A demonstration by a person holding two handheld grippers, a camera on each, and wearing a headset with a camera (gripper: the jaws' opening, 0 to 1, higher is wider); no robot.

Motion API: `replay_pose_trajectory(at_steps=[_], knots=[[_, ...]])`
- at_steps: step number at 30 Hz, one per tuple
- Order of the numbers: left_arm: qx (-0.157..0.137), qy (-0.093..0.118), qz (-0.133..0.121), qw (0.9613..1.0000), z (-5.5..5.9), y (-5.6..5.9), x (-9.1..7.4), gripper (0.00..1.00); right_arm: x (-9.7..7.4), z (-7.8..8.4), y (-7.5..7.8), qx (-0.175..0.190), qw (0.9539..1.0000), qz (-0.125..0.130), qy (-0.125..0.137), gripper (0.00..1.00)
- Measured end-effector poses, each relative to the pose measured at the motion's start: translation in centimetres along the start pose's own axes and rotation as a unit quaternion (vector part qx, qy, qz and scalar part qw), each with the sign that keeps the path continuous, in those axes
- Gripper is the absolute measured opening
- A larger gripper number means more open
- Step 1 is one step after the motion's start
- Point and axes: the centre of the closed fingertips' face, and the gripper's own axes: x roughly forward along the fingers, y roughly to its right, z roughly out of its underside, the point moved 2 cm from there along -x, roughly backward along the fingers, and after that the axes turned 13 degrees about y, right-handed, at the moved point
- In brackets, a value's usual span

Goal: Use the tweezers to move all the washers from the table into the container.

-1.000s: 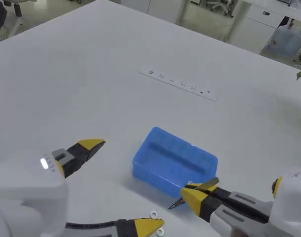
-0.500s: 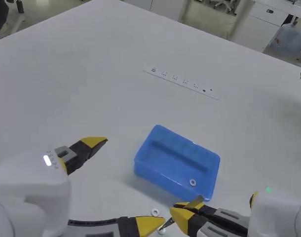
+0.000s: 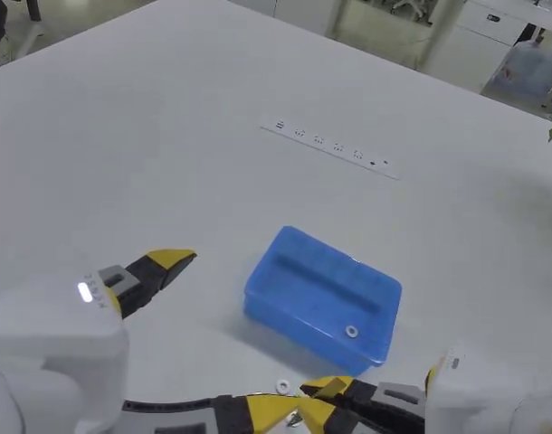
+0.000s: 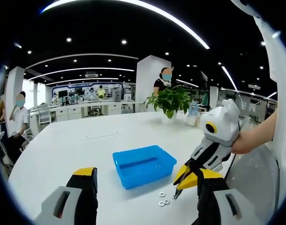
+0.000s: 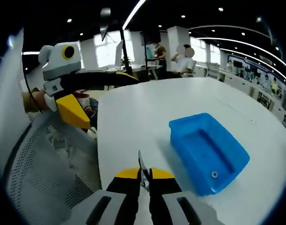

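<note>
Just one washer (image 3: pixel 351 332) in blue container (image 3: pixel 285 316), perhaps three washers (image 4: pixel 160 203) beside it.

Tweezers (image 5: pixel 141 165) half hidden in right tool (image 5: pixel 145 174)

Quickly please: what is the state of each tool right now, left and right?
Left tool: open wide, holding nothing.
Right tool: closed on the tweezers.
</note>
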Motion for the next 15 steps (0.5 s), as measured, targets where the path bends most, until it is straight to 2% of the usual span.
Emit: replay_pose_trajectory(at_steps=[3, 8, 15], knots=[[0.000, 0.002, 0.001, 1.0000, -0.1, 0.0, 0.0, 0.90, 0.1, 0.1, -0.4, -0.034, 0.9994, -0.005, -0.009, 0.02], [0.001, 0.004, 0.001, 1.0000, -0.1, 0.0, 0.0, 0.90, -0.1, 0.0, 0.1, -0.035, 0.9992, 0.003, -0.019, 0.02], [0.003, 0.005, 0.001, 1.0000, -0.2, 0.1, -0.1, 0.89, -1.0, -2.5, 1.0, -0.048, 0.9988, 0.010, -0.001, 0.02]])
